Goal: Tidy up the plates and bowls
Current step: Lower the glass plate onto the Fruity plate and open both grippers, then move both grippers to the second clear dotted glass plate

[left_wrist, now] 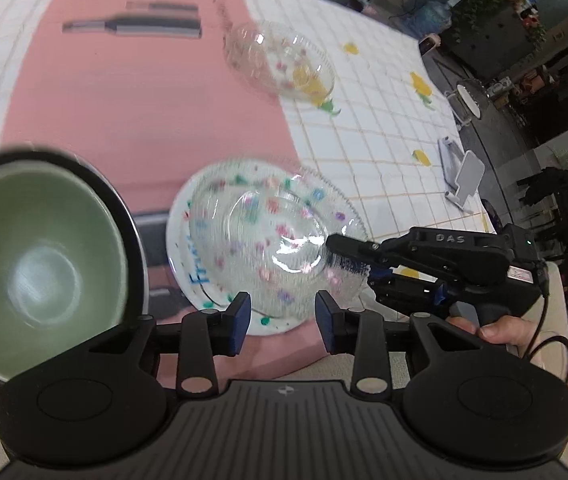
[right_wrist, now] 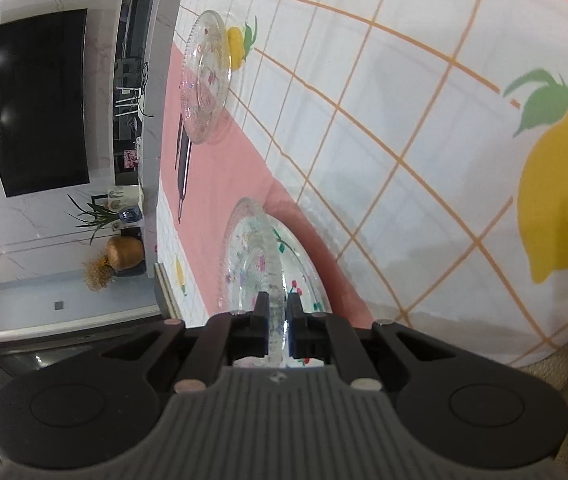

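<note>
Glass bowl [left_wrist: 267,240]: held tilted over the white plate [left_wrist: 187,276], rim pinched, apparently so it can be moved without touching the plate's painted face.
Right gripper [right_wrist: 276,320]: clenched on the bowl's near rim; thin edge grip suits clear, slippery glass.
Left gripper [left_wrist: 281,318]: jaws parted, nothing between them, just short of the plate's near edge, likely ready to steady it.
Green bowl [left_wrist: 39,268]: left of the plate, nested in a dark-rimmed dish; judged a stacking spot.
Second glass bowl [left_wrist: 279,60]: well beyond the plate, on the tablecloth [left_wrist: 384,128], not yet gathered.
</note>
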Demonstrator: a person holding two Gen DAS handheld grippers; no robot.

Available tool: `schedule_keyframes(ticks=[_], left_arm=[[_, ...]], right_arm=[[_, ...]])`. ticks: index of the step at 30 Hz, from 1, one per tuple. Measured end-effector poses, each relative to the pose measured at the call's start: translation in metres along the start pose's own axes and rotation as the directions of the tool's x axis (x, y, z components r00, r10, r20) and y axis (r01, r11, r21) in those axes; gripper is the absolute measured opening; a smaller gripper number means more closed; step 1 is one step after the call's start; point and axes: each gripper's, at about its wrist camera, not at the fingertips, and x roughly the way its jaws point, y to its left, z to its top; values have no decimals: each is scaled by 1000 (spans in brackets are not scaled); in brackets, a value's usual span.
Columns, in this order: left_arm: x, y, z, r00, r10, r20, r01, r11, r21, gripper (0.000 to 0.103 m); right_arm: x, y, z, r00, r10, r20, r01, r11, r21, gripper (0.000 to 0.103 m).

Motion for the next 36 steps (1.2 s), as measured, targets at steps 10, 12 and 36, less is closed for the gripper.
schedule_keyframes(ticks=[10, 12, 36], left_arm=[[-40, -2, 5, 982, 112, 151, -115, 993, 11, 46], [-36, 0, 7, 978, 146, 148, -148, 989, 6, 46], [-46, 12, 6, 954, 227, 196, -224, 974, -36, 47]], right_arm=[[6, 24, -7, 996, -84, 27, 88, 983, -164, 6], [6, 31, -10, 993, -108, 47, 115, 971, -209, 6], [1, 67, -25, 948, -234, 213, 303, 870, -390, 55]])
